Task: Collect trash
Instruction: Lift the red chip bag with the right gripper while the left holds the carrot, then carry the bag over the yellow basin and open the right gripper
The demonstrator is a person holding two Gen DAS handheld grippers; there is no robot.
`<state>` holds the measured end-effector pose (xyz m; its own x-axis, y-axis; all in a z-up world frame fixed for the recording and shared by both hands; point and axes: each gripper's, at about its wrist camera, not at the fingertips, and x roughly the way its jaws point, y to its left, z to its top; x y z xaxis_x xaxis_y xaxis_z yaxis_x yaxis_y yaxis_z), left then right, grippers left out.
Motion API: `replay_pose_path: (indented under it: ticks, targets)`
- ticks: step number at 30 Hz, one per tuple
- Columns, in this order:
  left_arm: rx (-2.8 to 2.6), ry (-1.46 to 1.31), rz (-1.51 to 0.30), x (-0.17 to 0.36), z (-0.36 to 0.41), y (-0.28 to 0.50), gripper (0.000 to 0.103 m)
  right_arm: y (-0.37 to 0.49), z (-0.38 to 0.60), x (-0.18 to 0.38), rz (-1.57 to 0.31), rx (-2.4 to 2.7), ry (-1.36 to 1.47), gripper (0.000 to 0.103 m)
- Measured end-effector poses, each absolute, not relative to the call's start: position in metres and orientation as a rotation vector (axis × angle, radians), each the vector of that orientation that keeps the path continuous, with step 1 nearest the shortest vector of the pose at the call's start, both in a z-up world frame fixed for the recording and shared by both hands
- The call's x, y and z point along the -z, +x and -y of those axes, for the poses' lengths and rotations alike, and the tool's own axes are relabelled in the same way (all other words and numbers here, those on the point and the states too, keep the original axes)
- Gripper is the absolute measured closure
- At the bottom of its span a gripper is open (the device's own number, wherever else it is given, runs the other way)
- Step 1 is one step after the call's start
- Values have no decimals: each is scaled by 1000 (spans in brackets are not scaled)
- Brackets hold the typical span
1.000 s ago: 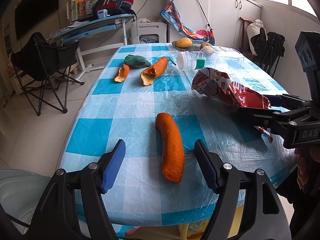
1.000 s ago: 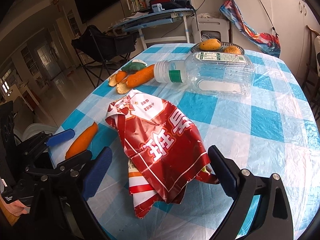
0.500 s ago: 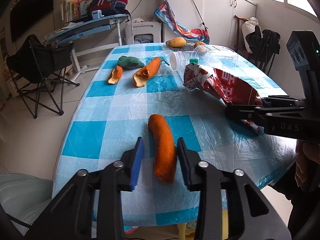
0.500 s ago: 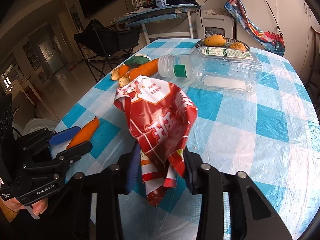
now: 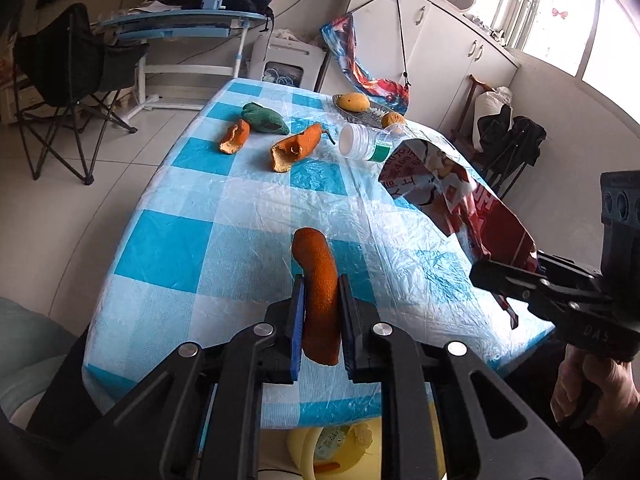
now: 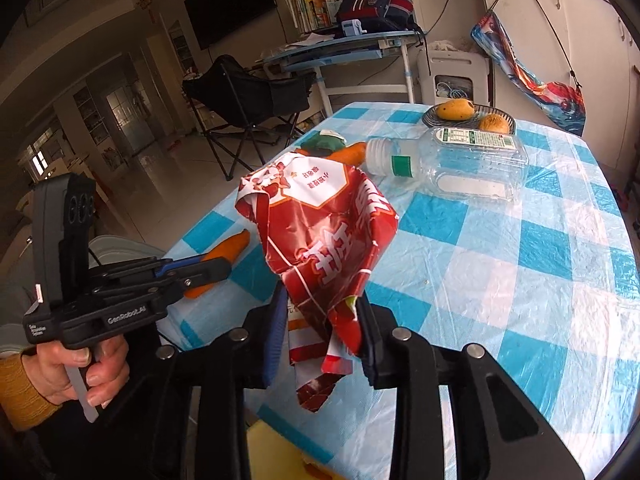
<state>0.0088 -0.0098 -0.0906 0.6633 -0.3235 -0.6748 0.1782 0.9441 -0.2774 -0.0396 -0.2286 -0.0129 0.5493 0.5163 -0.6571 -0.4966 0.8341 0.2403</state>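
My left gripper (image 5: 321, 300) is shut on a long orange peel (image 5: 317, 280) and holds it above the near edge of the blue-checked table (image 5: 168, 248). My right gripper (image 6: 322, 312) is shut on a crumpled red snack bag (image 6: 320, 232), lifted above the table; the bag also shows in the left wrist view (image 5: 452, 196). Two more orange peels (image 5: 298, 146) (image 5: 234, 138), a green scrap (image 5: 264, 118) and a clear plastic bottle (image 6: 452, 160) lie farther back on the table.
A dish of fruit (image 6: 468, 114) stands at the far end. A yellow bin (image 5: 320, 452) sits below the near table edge. A folding chair (image 5: 68, 80) and a desk (image 5: 184, 26) stand on the left; cabinets line the right.
Both grippers closed from open, the left on the orange peel and the right on the snack bag. Both then lifted their items off the table.
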Motion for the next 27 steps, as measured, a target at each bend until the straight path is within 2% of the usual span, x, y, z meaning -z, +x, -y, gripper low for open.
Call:
replay_pose_path:
  ticks: [9, 17, 20, 23, 24, 27]
  targets:
    - [307, -178, -795, 87, 12, -16, 88, -116, 211, 12, -830, -669, -114, 71]
    - [332, -175, -797, 84, 13, -38, 88, -160, 192, 49, -1018, -708, -321, 68]
    - [363, -149, -812, 87, 21, -50, 88, -160, 186, 66, -1077, -660, -388, 47]
    - [402, -117, -824, 88, 32, -64, 88, -152, 197, 58, -1045, -594, -336, 44]
    - [415, -103, -830, 89, 36, -69, 88, -149, 205, 52, -1022, -568, -296, 38]
    - [458, -56, -861, 94, 49, -79, 88, -140, 233, 33, -947, -500, -143, 31]
